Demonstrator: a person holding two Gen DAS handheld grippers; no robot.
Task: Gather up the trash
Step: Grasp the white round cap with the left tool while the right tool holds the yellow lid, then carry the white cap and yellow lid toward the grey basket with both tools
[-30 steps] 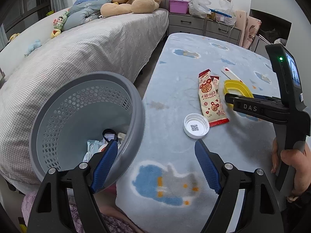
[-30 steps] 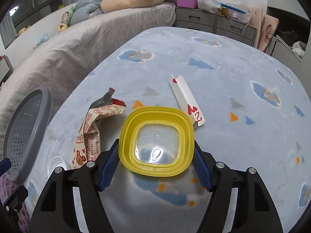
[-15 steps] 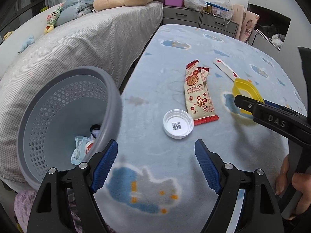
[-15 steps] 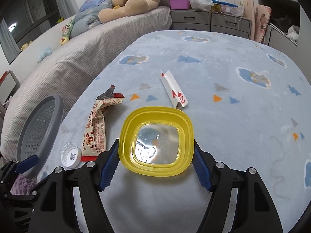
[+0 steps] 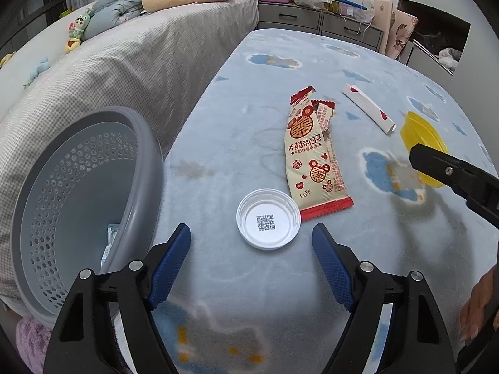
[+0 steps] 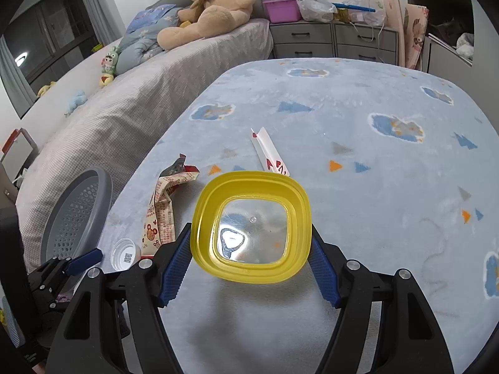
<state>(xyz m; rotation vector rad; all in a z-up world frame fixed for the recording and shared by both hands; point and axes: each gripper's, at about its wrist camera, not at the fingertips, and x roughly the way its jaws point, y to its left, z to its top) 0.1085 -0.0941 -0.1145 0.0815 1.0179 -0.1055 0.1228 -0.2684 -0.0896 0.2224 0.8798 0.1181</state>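
So the right gripper [image 6: 251,255] has its jaws pinching a yellow lid [image 6: 251,229] with a clear middle, dead centre in the right wrist view and lifted off the blue patterned blanket [image 6: 358,143]. In the left wrist view that lid [image 5: 422,143] peeks out at the right edge behind the black arm.

The left gripper [image 5: 251,260] has its jaws spread wide with nothing between them, hovering just below a white cap [image 5: 268,222] with a QR code inside. A cream and red snack wrapper [image 5: 315,162] lies right above the cap, touching its rim, and a white paper sleeve [image 5: 369,112] with red hearts sits further up to the right.

The grey perforated basket [image 5: 78,205] fills the left side of the frame, tilted toward the camera, with some scraps at the bottom.
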